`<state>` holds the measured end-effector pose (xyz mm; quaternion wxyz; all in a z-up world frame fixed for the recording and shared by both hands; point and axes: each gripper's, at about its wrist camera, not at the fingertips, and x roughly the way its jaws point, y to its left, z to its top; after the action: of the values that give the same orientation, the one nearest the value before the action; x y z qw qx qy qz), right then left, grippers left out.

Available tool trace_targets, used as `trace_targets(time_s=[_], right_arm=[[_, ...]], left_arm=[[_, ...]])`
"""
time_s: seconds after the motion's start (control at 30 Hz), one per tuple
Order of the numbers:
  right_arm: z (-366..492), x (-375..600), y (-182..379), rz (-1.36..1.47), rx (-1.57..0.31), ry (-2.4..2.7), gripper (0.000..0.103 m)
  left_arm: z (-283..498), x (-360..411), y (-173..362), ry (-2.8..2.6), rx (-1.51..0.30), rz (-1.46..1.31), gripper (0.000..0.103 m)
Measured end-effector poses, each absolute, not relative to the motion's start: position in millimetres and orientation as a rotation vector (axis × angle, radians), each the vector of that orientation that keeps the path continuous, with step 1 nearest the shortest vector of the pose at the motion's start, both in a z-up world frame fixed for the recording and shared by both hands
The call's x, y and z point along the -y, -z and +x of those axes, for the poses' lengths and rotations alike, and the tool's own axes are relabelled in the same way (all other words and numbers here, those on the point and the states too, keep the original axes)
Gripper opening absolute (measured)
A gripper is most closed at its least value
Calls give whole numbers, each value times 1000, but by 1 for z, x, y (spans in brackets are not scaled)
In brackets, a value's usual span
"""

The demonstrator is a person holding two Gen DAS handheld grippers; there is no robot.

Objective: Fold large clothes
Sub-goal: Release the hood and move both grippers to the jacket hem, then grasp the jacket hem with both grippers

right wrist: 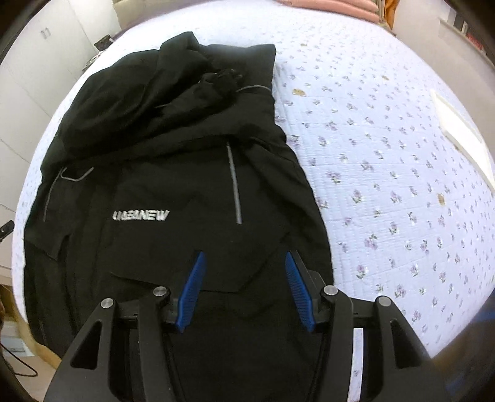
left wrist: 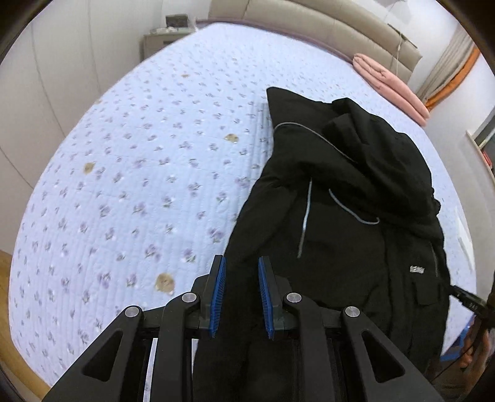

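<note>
- Left wrist view: the left gripper (left wrist: 242,293) has its blue ribbed pads (left wrist: 217,295) apart, with the left edge of the black hooded jacket (left wrist: 340,216) between them; contact cannot be confirmed.
- The jacket lies on the bed with the pale blue floral quilt (left wrist: 139,185), near its foot edge, hood bunched toward the beige padded headboard (left wrist: 324,27).
- A folded pink blanket (left wrist: 393,86) rests at the head corner.
- Right wrist view: the right gripper (right wrist: 244,290) is spread wide, empty, above the jacket's lower front, below the white chest lettering (right wrist: 140,215).
</note>
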<state>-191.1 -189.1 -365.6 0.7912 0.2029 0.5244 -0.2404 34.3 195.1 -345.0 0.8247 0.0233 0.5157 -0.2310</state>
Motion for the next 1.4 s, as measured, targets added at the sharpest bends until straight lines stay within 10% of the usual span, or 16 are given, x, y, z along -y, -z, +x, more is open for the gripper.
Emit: trace_targets(time_s=[1.4], right_arm=[[-404, 120, 424, 682, -1090, 368, 67]], left_arm=[[-103, -316, 430, 643, -1357, -225, 42]])
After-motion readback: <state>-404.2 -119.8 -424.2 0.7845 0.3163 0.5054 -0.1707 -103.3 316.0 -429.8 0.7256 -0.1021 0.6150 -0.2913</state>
